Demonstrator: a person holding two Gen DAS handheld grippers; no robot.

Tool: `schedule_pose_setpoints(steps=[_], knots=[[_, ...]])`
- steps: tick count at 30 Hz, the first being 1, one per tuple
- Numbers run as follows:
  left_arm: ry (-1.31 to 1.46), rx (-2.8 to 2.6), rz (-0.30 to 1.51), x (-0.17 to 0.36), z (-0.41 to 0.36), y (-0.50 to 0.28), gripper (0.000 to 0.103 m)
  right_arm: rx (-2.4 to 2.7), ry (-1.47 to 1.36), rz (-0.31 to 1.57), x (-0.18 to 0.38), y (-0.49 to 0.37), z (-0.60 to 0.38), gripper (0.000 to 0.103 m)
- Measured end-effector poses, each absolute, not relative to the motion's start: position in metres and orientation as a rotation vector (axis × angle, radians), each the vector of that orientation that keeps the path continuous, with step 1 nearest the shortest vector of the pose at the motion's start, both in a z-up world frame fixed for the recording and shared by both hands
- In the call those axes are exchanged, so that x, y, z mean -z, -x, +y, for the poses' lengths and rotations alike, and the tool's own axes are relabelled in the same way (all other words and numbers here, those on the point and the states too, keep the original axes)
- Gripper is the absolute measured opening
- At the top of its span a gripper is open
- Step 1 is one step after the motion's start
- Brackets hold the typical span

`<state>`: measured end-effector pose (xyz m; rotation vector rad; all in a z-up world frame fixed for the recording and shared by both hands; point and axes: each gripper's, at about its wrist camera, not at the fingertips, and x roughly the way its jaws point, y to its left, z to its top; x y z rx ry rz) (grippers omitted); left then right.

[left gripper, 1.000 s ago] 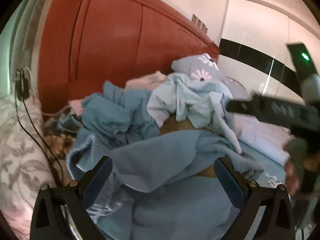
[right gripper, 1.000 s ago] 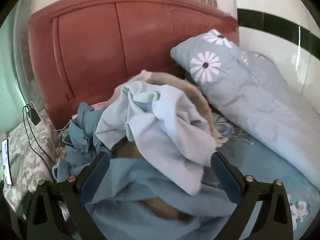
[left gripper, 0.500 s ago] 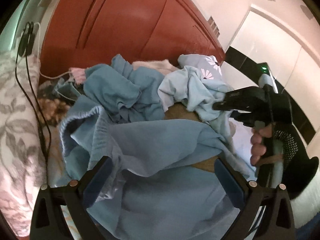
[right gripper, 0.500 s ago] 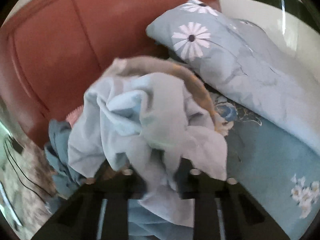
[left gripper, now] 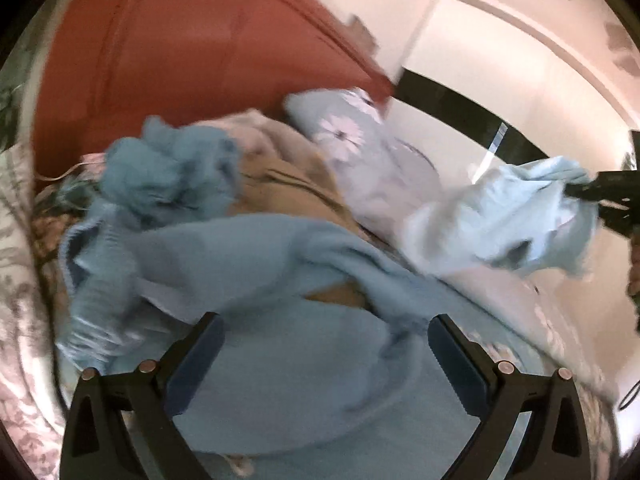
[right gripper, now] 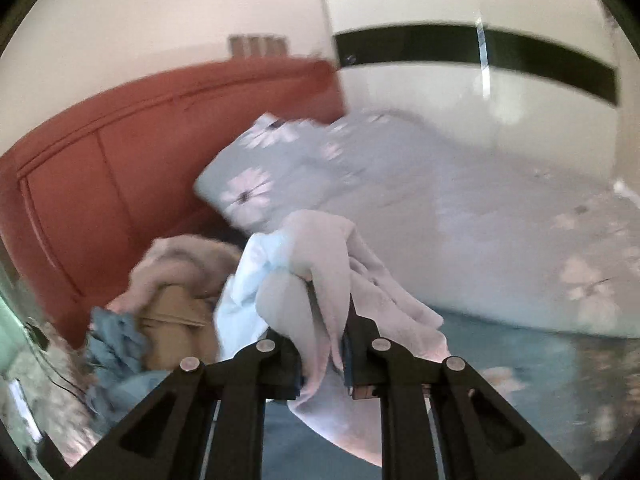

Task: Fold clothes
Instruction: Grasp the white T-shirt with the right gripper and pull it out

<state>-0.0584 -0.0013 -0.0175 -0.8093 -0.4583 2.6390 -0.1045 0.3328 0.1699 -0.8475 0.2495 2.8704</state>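
My right gripper [right gripper: 325, 316] is shut on a light blue garment [right gripper: 320, 264], which drapes over its fingers and hangs lifted off the pile. In the left wrist view the same garment [left gripper: 516, 216] hangs at the right from the right gripper [left gripper: 576, 190]. My left gripper [left gripper: 326, 340] is open and empty, low over a medium blue garment [left gripper: 256, 264] spread on the bed. Behind it lie a crumpled teal garment [left gripper: 168, 176] and a tan garment [left gripper: 280, 188]. The frames are blurred by motion.
A red-brown headboard [left gripper: 160, 60] stands behind the pile. A floral blue pillow [right gripper: 256, 184] and quilt [right gripper: 500, 240] lie to the right. A grey floral pillow [left gripper: 16, 280] sits at the left. A white wardrobe with a black stripe [right gripper: 480, 52] stands beyond.
My right gripper closed on the light blue garment and lifted it up and to the right, off the pile, uncovering the tan garment. My left gripper stays open over the blue cloth.
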Motion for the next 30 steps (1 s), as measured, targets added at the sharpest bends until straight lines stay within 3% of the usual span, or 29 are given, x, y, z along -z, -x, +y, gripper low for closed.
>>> schedule_pose_setpoints(steps=[8,12,15,17,20,24,30], knots=[[0.822,-2.458,-0.358,0.000,0.073,0.010,0.103,-2.823,0.823,0.143,-0.190,-0.023,0.398,0.016],[0.823,-2.454,-0.303,-0.012,0.091,-0.006,0.103,-2.928,0.860,0.310,-0.185,-0.052,0.405,0.016],[0.843,-2.463,-0.266,-0.011,0.095,-0.013,0.103,-3.006,0.856,0.564,-0.167,-0.085,0.432,0.016],[0.857,-2.468,-0.242,-0.010,0.098,-0.018,0.103,-2.972,0.893,0.781,-0.138,-0.098,0.461,0.016],[0.877,-2.476,-0.204,-0.009,0.101,-0.026,0.103,-2.796,1.053,0.860,-0.072,-0.112,0.499,0.017],[0.920,-2.452,-0.145,-0.003,0.116,-0.032,0.103,-2.499,1.233,0.798,0.015,-0.133,0.539,0.017],[0.959,-2.406,-0.076,0.005,0.147,-0.039,0.103,-2.422,1.233,0.823,0.044,-0.156,0.568,0.019]])
